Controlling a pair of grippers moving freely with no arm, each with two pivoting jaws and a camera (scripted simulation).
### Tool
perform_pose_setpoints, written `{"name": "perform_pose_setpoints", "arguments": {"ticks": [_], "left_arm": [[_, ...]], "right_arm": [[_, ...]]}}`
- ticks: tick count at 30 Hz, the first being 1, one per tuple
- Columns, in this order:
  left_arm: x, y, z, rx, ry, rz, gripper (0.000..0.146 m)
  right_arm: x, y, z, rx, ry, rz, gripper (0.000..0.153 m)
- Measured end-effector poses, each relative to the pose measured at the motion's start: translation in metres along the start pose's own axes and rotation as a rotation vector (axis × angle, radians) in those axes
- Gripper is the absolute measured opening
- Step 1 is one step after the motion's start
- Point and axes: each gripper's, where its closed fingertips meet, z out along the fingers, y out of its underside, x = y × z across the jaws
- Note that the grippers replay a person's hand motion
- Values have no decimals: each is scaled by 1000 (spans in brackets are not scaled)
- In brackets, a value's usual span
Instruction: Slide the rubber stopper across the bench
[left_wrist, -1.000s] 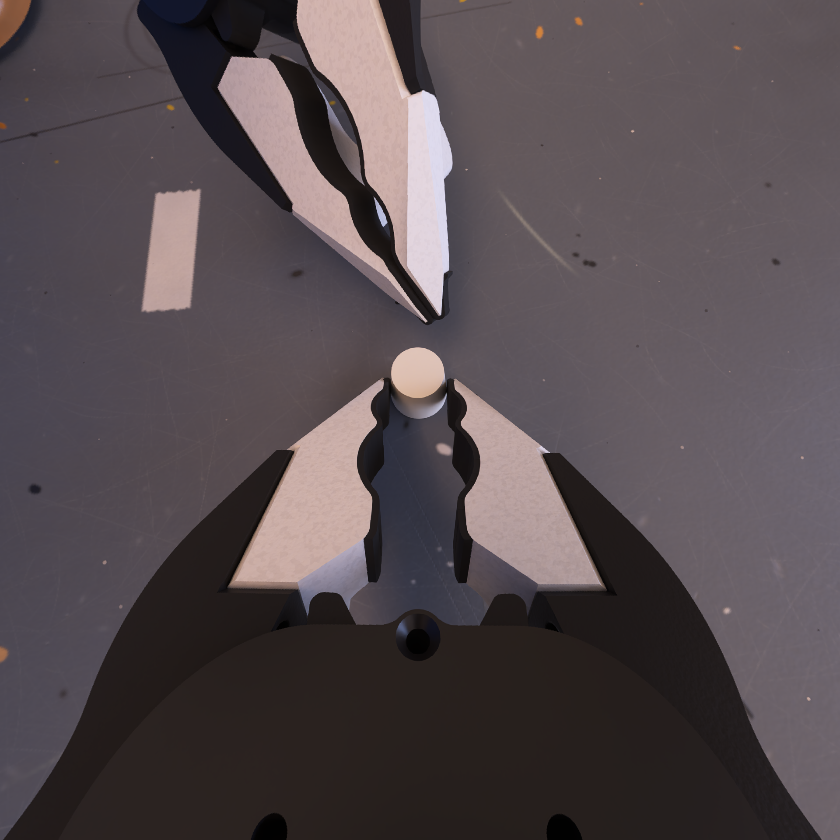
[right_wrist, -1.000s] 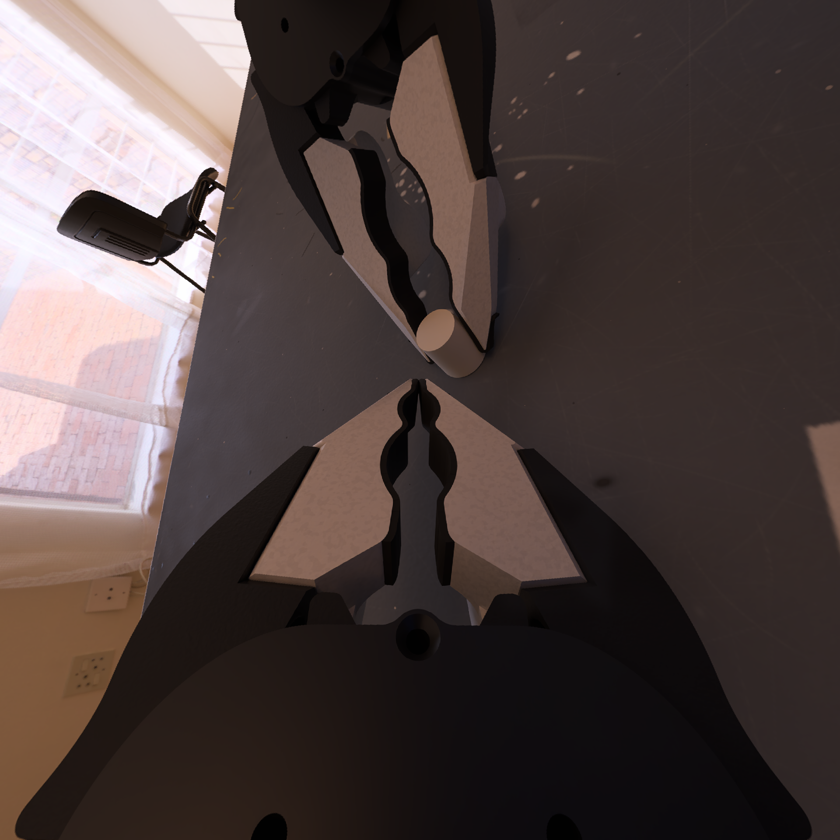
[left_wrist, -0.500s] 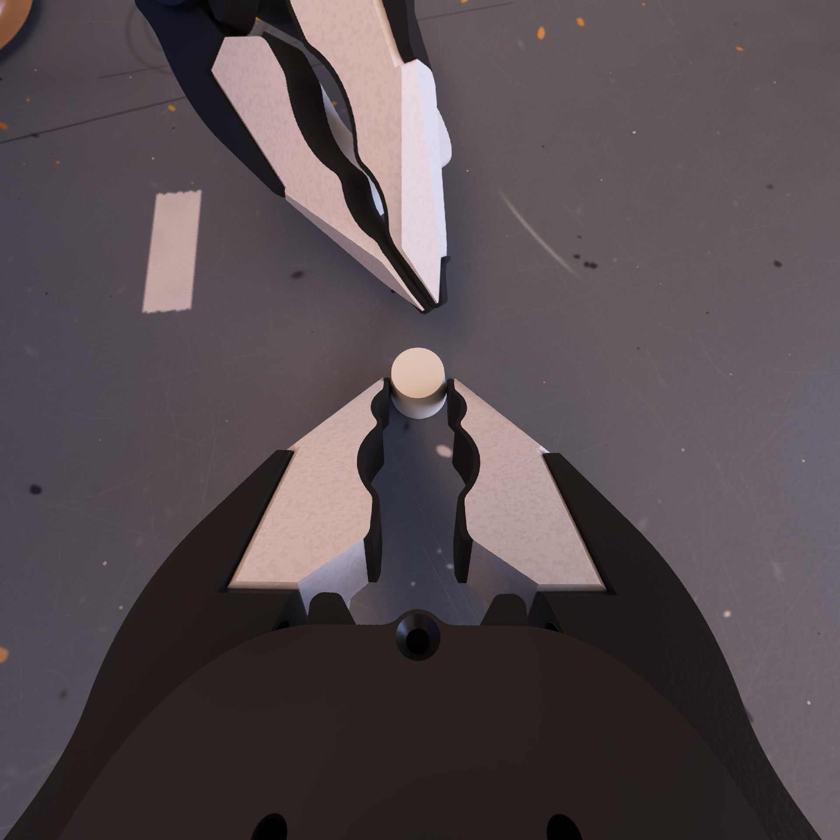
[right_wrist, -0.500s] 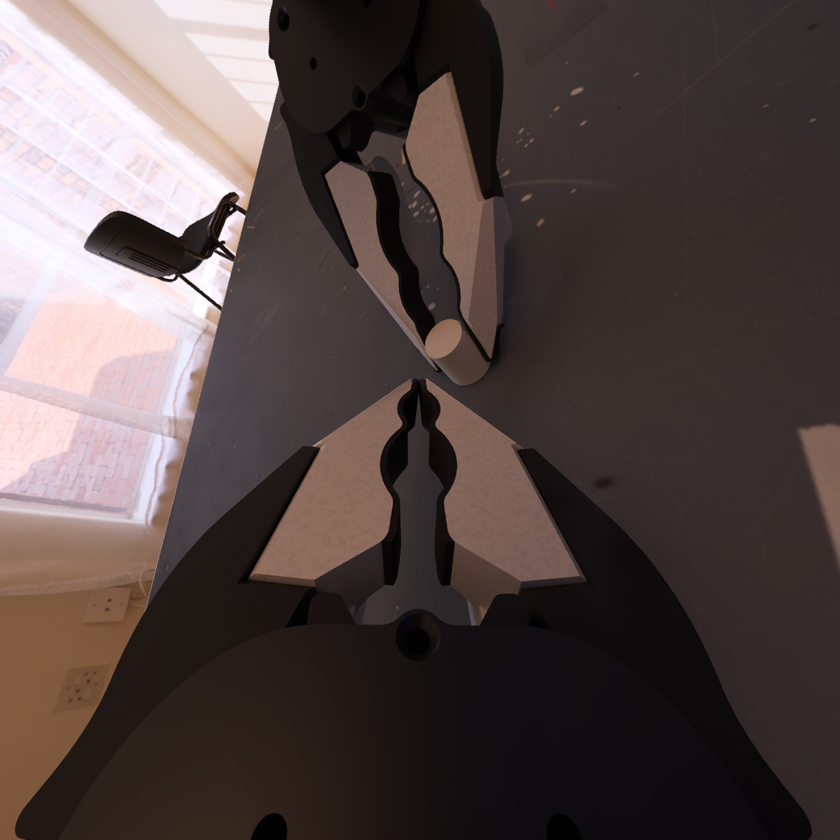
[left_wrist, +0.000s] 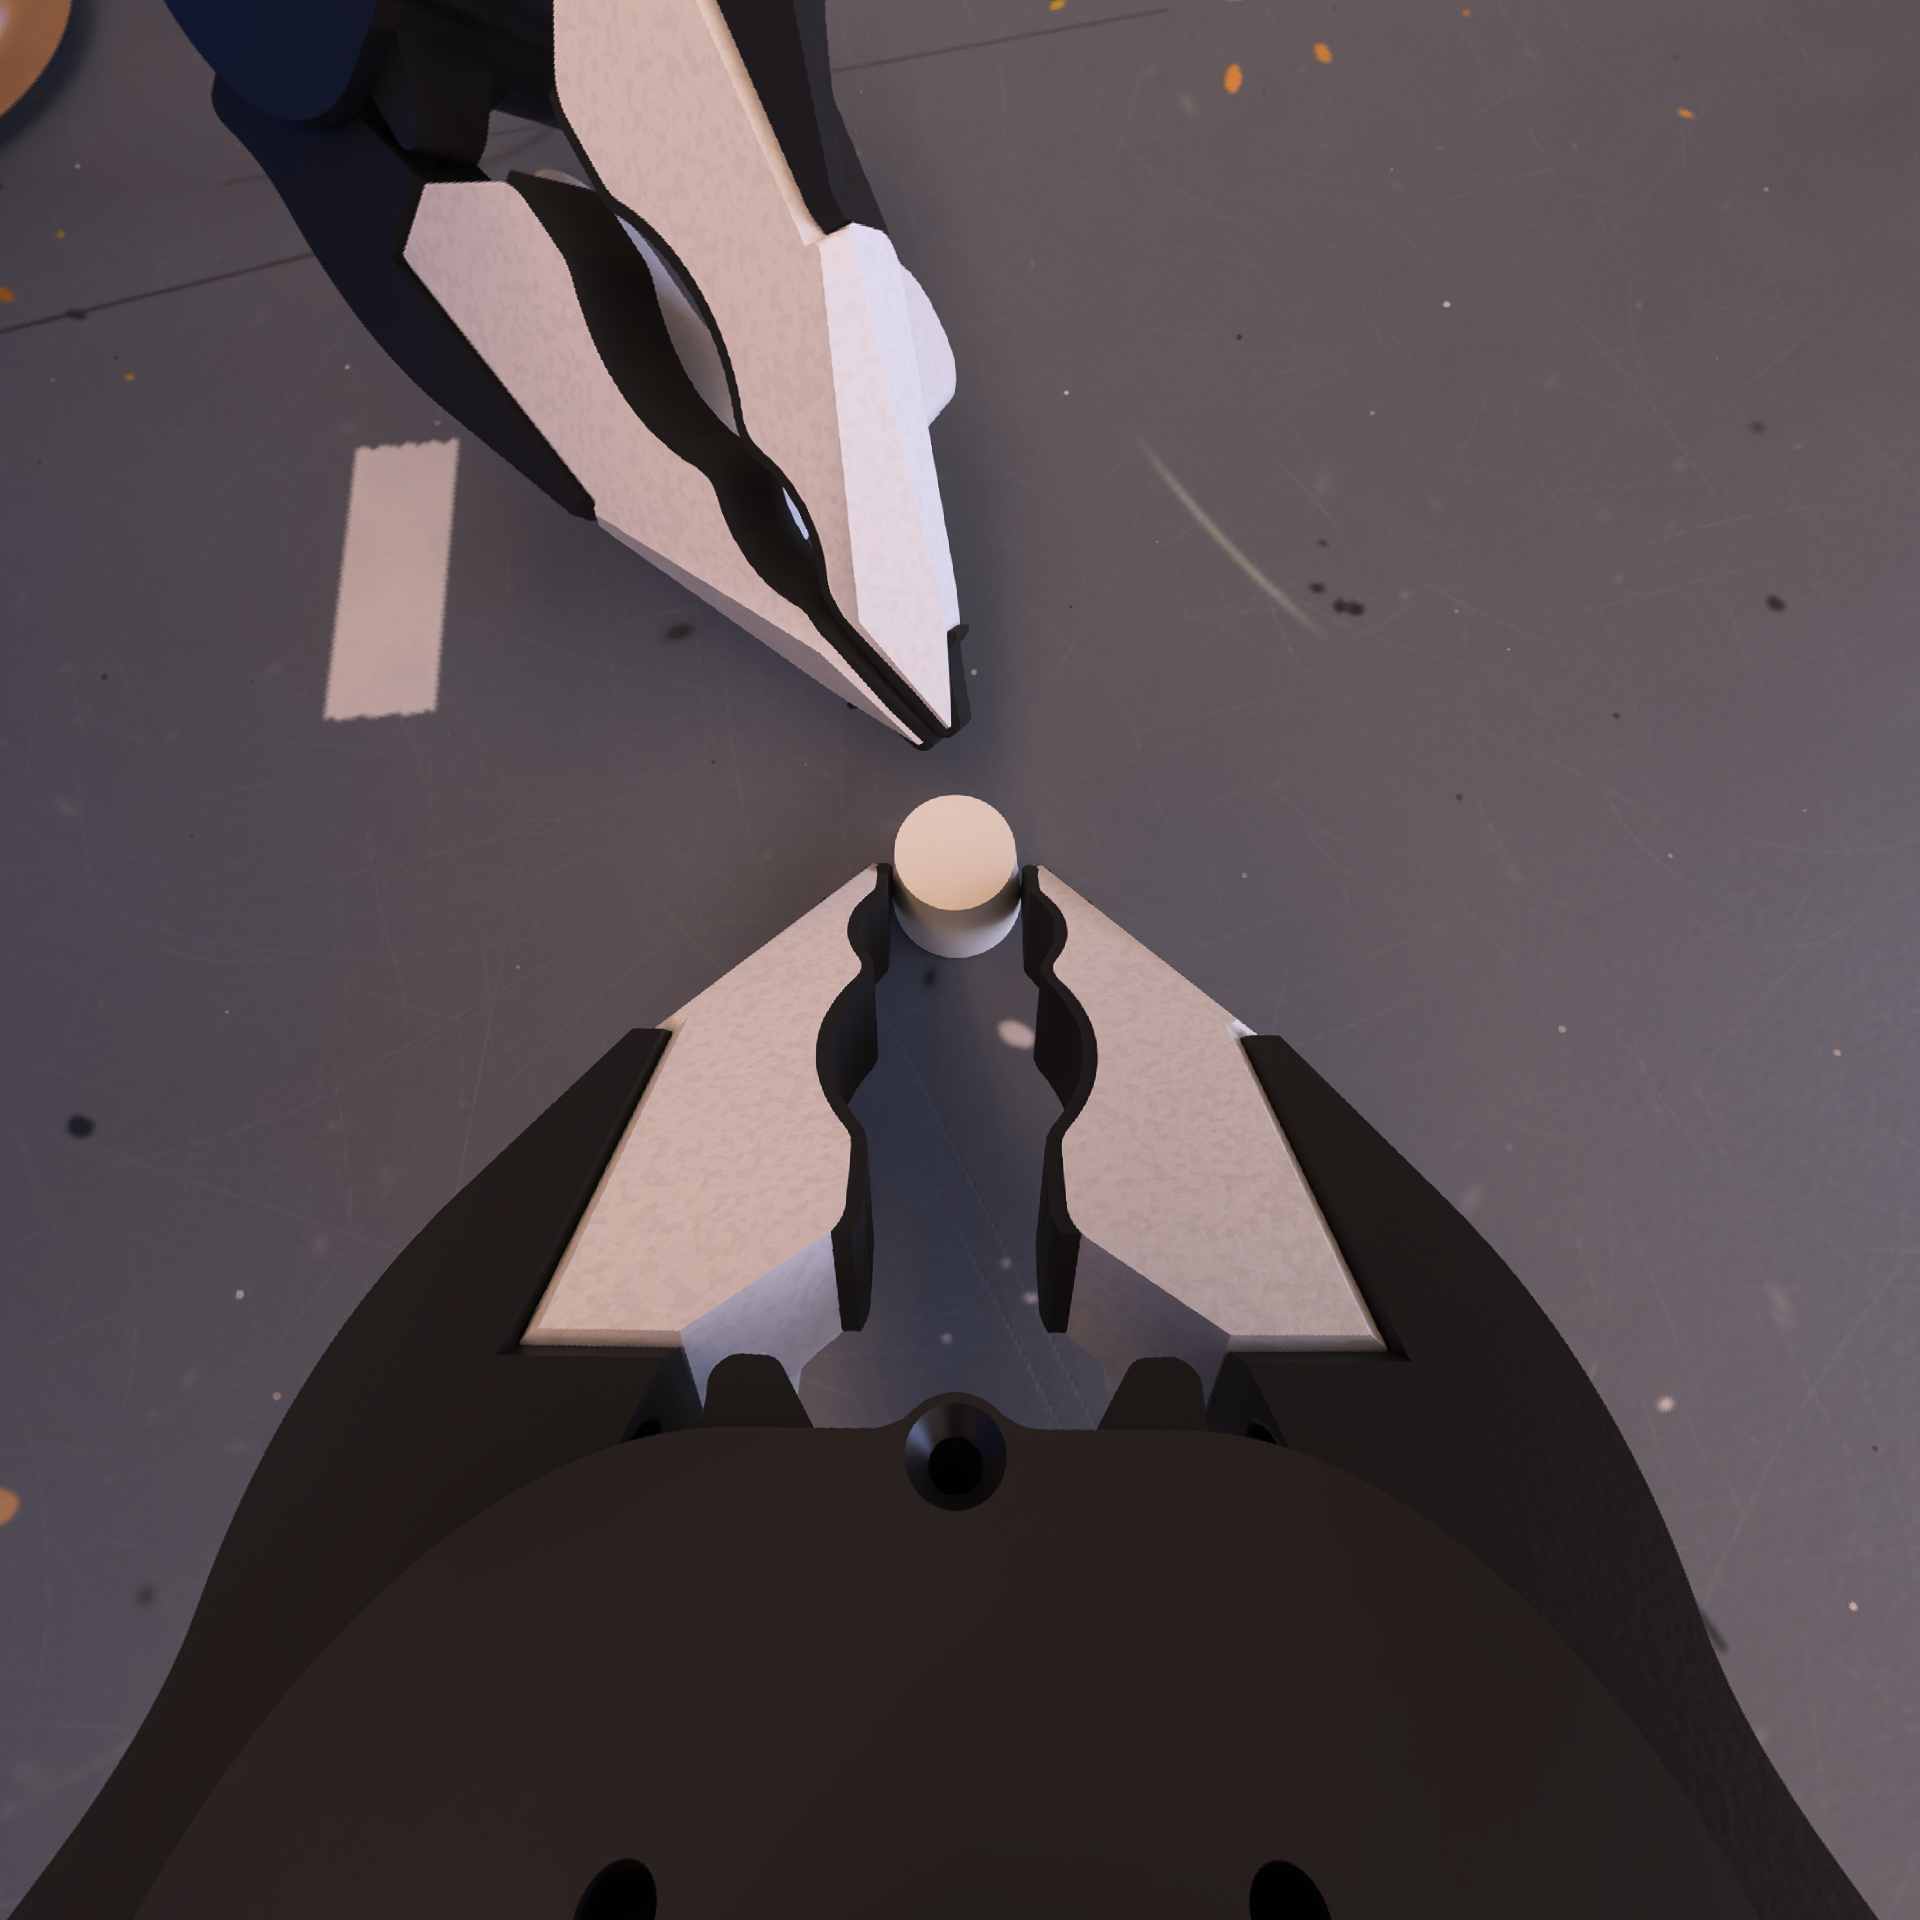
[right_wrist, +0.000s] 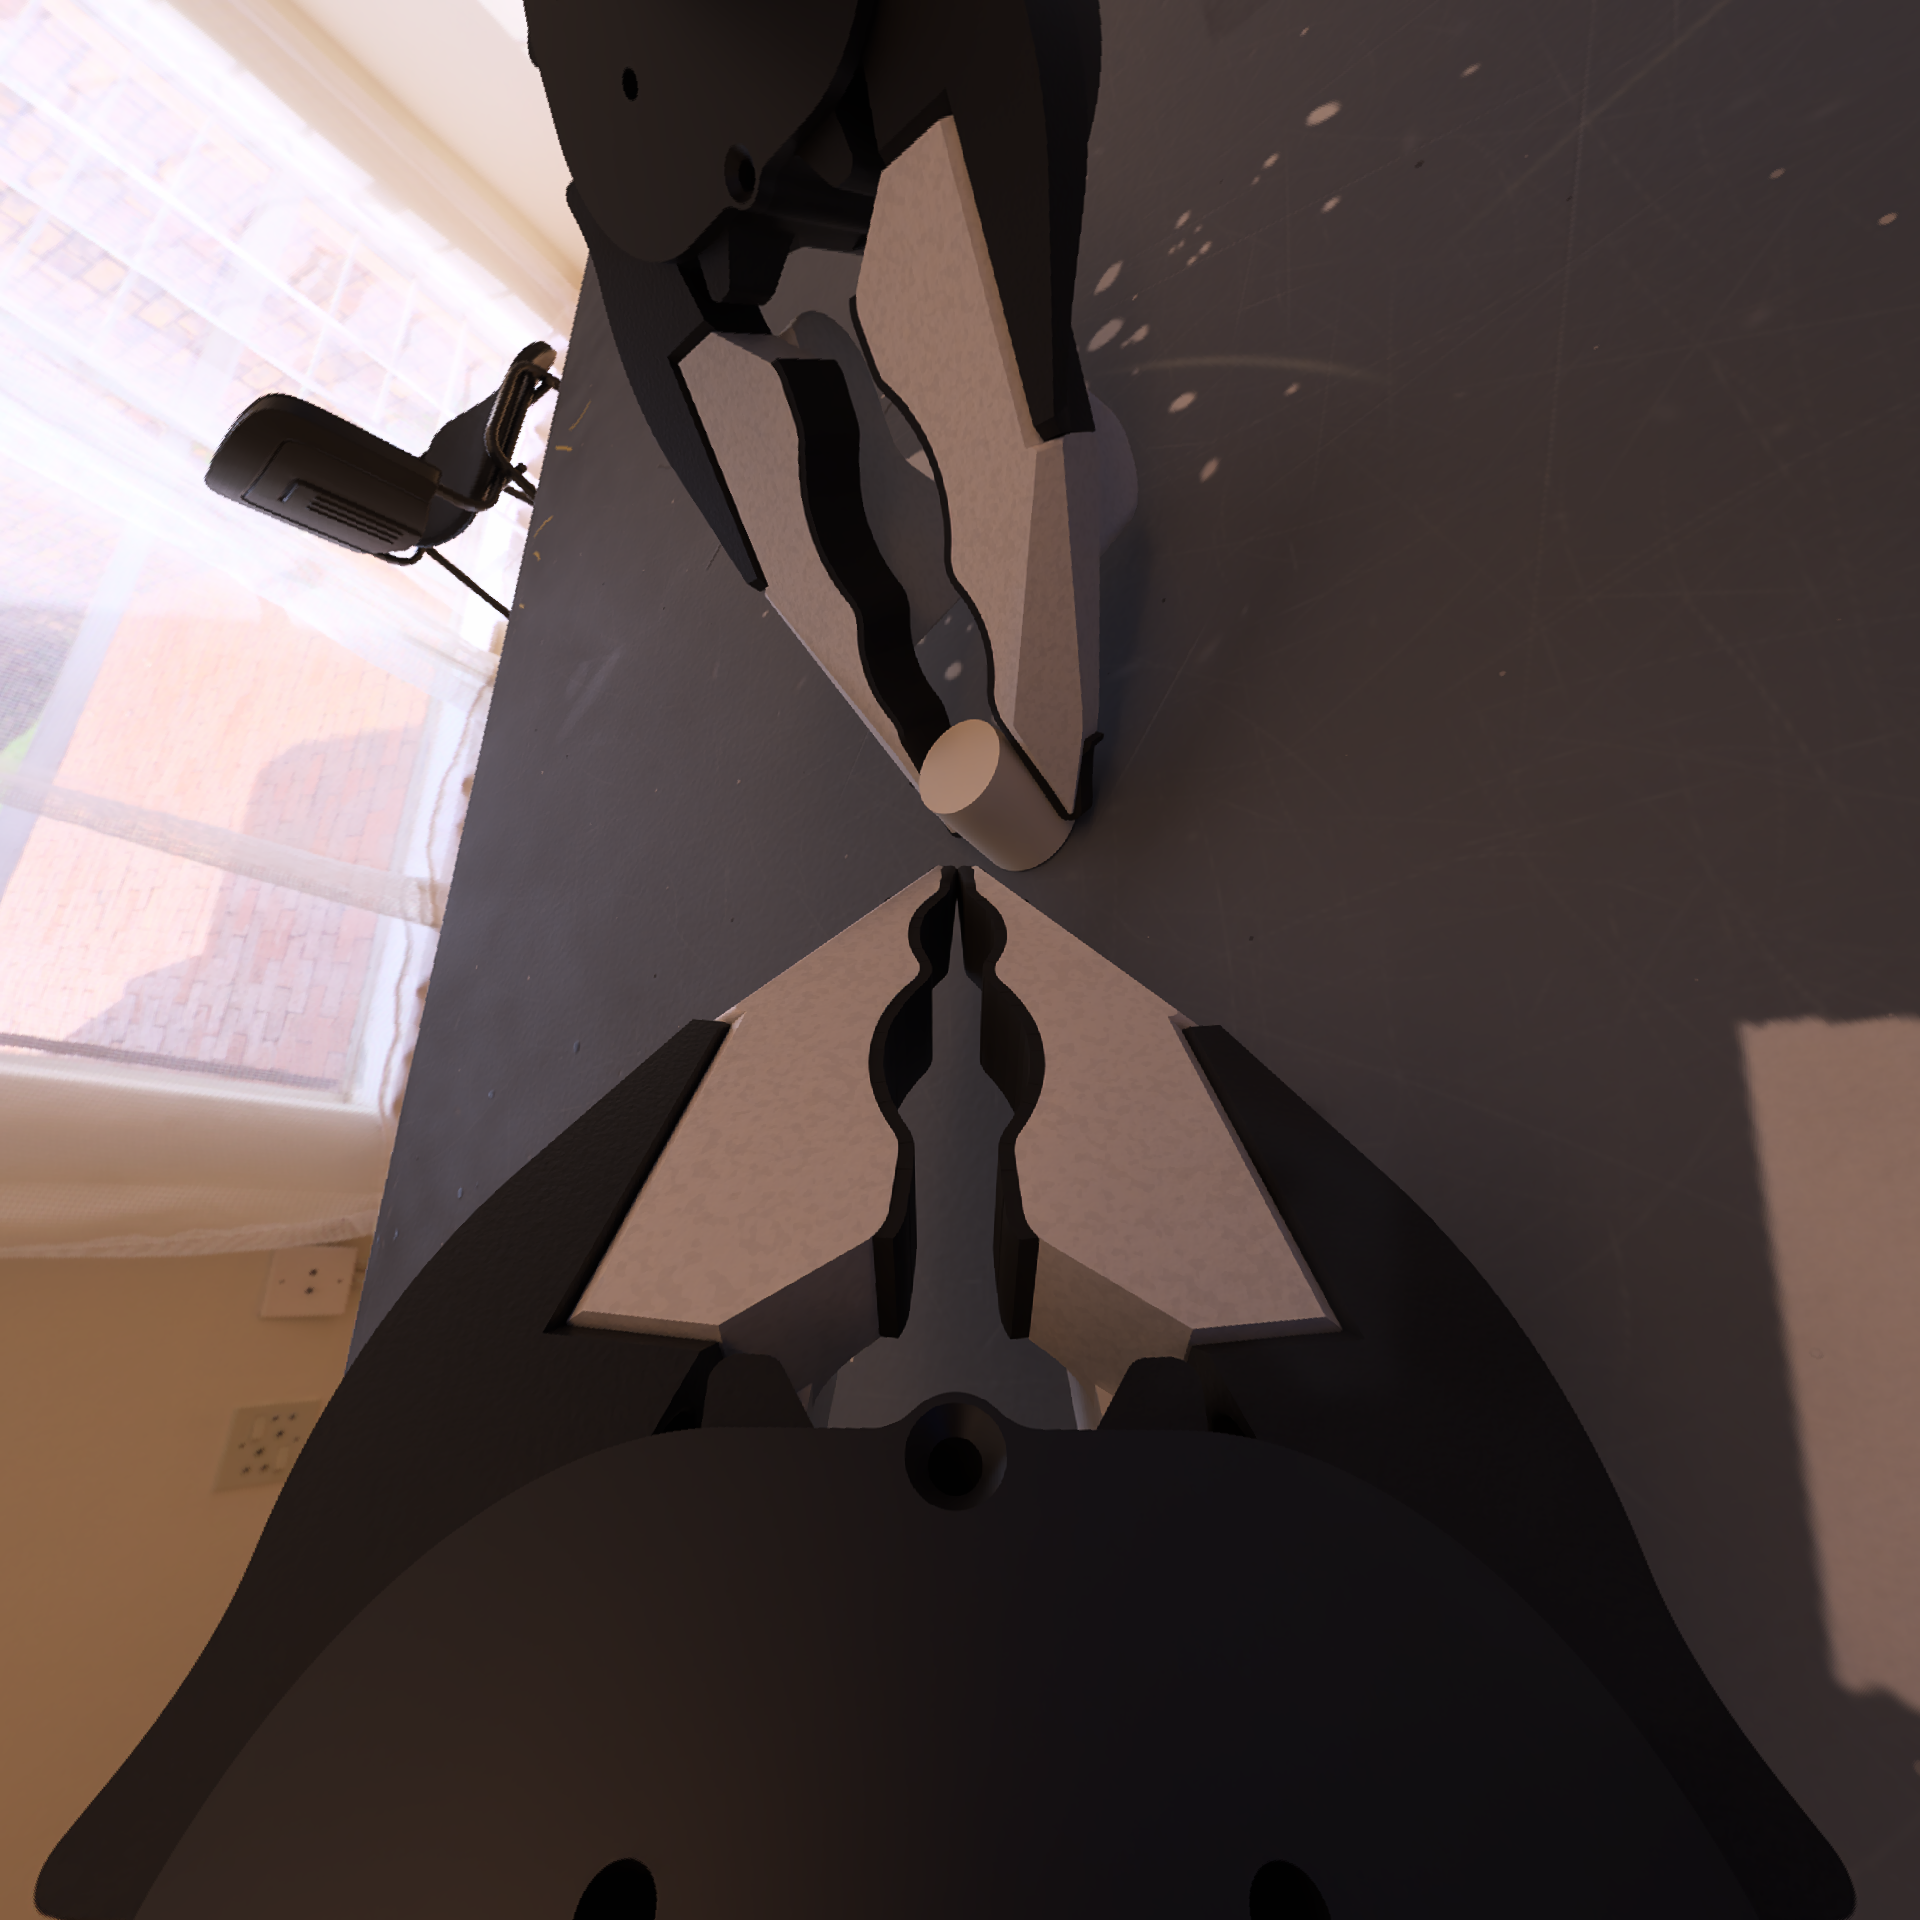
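The rubber stopper (left_wrist: 954, 854) is a small cream cylinder standing upright on the dark grey bench (left_wrist: 1455, 831). My left gripper (left_wrist: 956, 888) is shut on the stopper, one fingertip on each side. In the right wrist view the stopper (right_wrist: 982, 800) sits between the left gripper's (right_wrist: 1003, 774) tips. My right gripper (right_wrist: 956, 881) is shut and empty, with its tips a short gap from the stopper. In the left wrist view the right gripper (left_wrist: 940, 729) points down at the bench just beyond the stopper, without touching it.
A pale tape strip (left_wrist: 390, 582) lies on the bench to the left, also seen in the right wrist view (right_wrist: 1839, 1351). The bench edge (right_wrist: 488, 831) runs along a window, with a black clamped device (right_wrist: 343, 488) there. An orange object (left_wrist: 16, 62) shows at a corner.
The right gripper drew back slightly, then came down closer to the stopper, and has tilted. The left gripper and the stopper have not moved.
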Motion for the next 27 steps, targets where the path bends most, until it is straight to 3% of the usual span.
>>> {"name": "perform_pose_setpoints", "arguments": {"ticks": [27], "left_arm": [[0, 0, 0, 0, 4, 1, 25]], "right_arm": [[4, 2, 3, -36, 10, -2, 0]]}}
